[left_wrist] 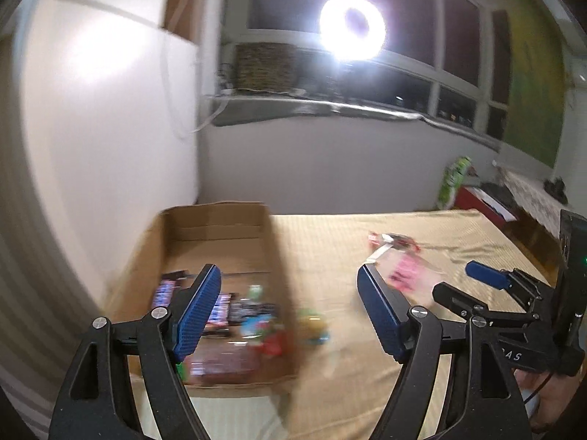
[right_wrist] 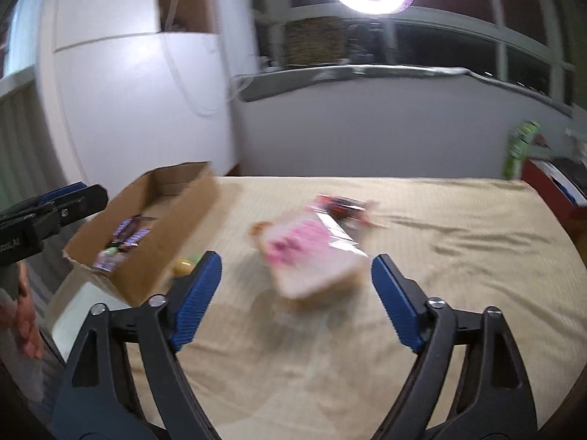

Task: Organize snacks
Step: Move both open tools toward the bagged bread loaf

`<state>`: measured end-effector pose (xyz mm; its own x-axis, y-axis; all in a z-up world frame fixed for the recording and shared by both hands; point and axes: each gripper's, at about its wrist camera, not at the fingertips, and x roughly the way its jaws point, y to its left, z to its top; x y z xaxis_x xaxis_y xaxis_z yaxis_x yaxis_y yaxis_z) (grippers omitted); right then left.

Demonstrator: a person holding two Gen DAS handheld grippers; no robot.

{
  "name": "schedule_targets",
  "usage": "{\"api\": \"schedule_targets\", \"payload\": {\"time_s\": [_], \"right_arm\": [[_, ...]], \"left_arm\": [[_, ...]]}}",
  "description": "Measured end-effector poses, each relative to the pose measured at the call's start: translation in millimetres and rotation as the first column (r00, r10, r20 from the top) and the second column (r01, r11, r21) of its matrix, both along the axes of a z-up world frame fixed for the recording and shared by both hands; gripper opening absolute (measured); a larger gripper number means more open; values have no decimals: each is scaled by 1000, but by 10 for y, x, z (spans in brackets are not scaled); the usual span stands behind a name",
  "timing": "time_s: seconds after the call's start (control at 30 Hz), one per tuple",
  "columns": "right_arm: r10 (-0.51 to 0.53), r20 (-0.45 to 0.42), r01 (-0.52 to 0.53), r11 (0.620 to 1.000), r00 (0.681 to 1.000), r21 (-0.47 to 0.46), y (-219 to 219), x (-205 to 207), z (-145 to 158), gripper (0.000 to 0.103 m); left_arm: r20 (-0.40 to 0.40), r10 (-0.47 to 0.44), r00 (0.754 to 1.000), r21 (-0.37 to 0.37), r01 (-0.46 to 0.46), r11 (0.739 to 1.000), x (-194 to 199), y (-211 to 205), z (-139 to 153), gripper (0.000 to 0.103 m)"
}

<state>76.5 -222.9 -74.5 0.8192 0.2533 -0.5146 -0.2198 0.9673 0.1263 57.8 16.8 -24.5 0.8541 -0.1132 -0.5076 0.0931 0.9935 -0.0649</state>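
A cardboard box (left_wrist: pixel 220 227) sits on the tan bedspread (left_wrist: pixel 348 385) and holds several snack packets (left_wrist: pixel 234 308). My left gripper (left_wrist: pixel 290 278) hangs open over the box's right wall, with nothing between its pads. A yellow-green snack (left_wrist: pixel 312 324) lies just outside that wall. A pink-and-white packet (right_wrist: pixel 312 256) lies on the spread just ahead of my right gripper (right_wrist: pixel 297 264), which is open and not touching it. Behind it lies a dark red packet (right_wrist: pixel 345 207). The box (right_wrist: pixel 154 234) stands to the left, with the left gripper (right_wrist: pixel 66 198) above its near corner. Both views are blurred.
White wall panels stand behind the box. A window sill (left_wrist: pixel 312 106) and a bright ring light (left_wrist: pixel 352 27) are at the back. A red box (right_wrist: pixel 550 190) and a green bag (right_wrist: pixel 519 146) stand beyond the bed's right edge. A hand (right_wrist: pixel 25 315) shows at lower left.
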Motion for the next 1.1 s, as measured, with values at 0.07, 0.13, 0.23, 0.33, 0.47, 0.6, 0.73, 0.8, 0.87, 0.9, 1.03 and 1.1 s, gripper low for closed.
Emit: {"api": "schedule_targets", "payload": {"time_s": [0.07,0.13,0.23,0.33,0.47,0.6,0.73,0.8,0.87,0.9,1.03,1.1], "right_arm": [[-40,-3,40,999,999,9,-193,-53,-3,90],[-74,-2,74,997,997,18,-354,-111,3,93],[-88,3,88,996,996,25,-450,-190,12,94],[-87,7,87,996,996,29,-453,-209,17,94],[-85,6,84,996,996,33,-458,-225,17,94],[-79,-4,79,996,997,32,-428,-214,-17,94],[-78,-24,79,996,997,37,-427,-162,-61,94],[-73,-30,74,997,997,34,-406,-135,-79,94],[-70,-40,71,997,997,31,-396,-89,-106,94],[-69,-47,71,997,996,31,-394,-59,-119,96],[-56,-92,60,997,994,39,-363,129,-205,100],[-32,-129,36,999,991,31,-285,272,-265,100]], "left_arm": [[-4,-46,999,11,46,999,14,-214,-7,77],[-10,-81,997,19,82,996,13,-384,-23,77],[-29,-125,992,20,125,992,48,-604,-64,77],[-45,-150,988,18,151,988,72,-729,-90,77],[-54,-164,985,16,165,986,93,-828,-91,77],[-69,-166,984,5,167,986,175,-889,-92,77],[-93,-179,979,-19,178,984,341,-937,-125,77],[-110,-178,978,-40,174,984,468,-944,-147,77],[-127,-168,977,-54,163,985,603,-947,-162,77],[-133,-167,977,-61,161,985,660,-952,-174,77],[-173,-162,971,-86,149,985,899,-965,-275,77],[-207,-158,965,-103,139,985,1019,-961,-352,77]]}}
